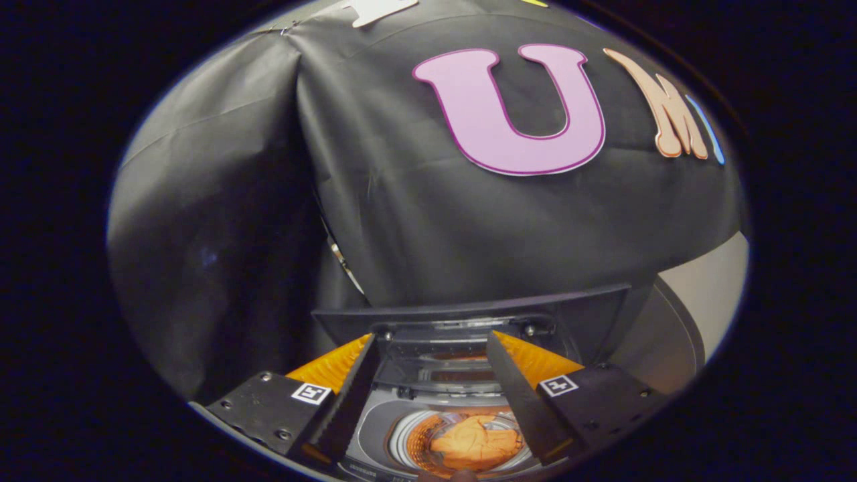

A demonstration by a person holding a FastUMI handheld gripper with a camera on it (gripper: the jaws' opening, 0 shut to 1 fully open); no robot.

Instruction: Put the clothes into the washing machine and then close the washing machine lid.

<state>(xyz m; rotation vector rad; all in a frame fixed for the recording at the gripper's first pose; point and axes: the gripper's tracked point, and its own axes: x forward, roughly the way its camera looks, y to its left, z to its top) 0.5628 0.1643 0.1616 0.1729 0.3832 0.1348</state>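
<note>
Our tongs (435,341) hang open over the washing machine (375,435)

From the view on the tongs, we see the two fingers (348,395) spread wide apart, and they hold nothing. Down between them is the round tub of the washing machine, and the orange clothes (477,443) lie bunched up inside it. The dark lid (469,311) stands up at the back, just past the fingertips, and the tub is open at the top. Behind the lid hangs the black cloth wall (402,221)
</note>
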